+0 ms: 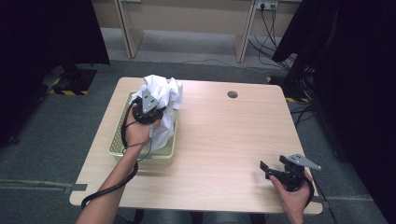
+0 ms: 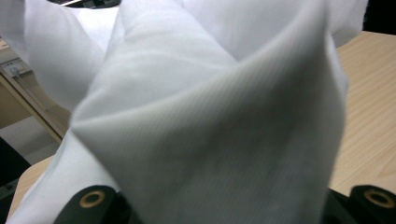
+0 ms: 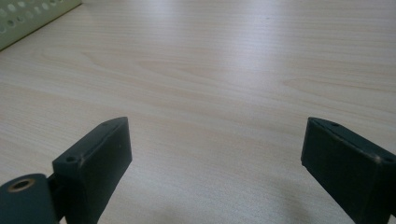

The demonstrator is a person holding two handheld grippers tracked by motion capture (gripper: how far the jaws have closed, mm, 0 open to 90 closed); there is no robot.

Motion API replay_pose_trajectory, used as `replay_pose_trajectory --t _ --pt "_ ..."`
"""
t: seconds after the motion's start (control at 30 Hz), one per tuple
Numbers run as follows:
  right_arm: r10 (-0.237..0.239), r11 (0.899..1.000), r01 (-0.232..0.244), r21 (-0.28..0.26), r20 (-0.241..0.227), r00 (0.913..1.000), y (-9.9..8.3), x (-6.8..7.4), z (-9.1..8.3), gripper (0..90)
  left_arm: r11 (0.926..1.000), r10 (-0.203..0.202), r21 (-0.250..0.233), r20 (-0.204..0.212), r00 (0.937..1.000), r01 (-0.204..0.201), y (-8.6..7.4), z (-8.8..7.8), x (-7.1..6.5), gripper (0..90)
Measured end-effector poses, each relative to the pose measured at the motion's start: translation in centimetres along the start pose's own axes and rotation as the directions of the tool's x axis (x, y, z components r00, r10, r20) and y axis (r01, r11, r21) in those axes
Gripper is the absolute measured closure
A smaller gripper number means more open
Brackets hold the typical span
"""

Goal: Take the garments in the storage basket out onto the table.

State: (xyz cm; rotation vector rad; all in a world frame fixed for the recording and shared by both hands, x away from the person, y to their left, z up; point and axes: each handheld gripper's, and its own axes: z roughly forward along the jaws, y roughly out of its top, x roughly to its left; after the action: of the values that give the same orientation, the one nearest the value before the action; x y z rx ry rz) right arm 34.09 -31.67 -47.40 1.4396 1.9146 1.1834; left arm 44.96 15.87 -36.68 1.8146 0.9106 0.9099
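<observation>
Left tongs (image 1: 150,108) clamp white cloth (image 1: 163,93) above basket (image 1: 140,158); right tongs (image 3: 215,163) wide open, empty. Thin grip may slip, dropping cloth.

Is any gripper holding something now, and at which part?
The left gripper holds the white cloth by a bunched fold over the basket. The right gripper is open and holds nothing.

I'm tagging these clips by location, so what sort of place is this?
Probably a lab or office recording space: a plain wooden desk on grey carpet, black curtains at both sides, and cables plugged into wall sockets.
</observation>
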Motion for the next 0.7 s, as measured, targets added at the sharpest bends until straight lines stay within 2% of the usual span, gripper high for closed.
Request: replay_pose_trajectory --t 0.4,0.7 --pt "0.002 1.0 -0.002 0.001 0.0 1.0 0.0 0.0 0.0 9.1 0.9994 -0.004 -0.036 -0.01 0.9999 0.003 1.0 -0.6 0.1 74.5" --pt "0.003 1.0 -0.003 0.0 0.0 1.0 0.0 0.0 0.0 9.1 0.9981 -0.002 -0.061 -0.001 1.0 0.002 1.9 -1.1 -0.2 74.4"
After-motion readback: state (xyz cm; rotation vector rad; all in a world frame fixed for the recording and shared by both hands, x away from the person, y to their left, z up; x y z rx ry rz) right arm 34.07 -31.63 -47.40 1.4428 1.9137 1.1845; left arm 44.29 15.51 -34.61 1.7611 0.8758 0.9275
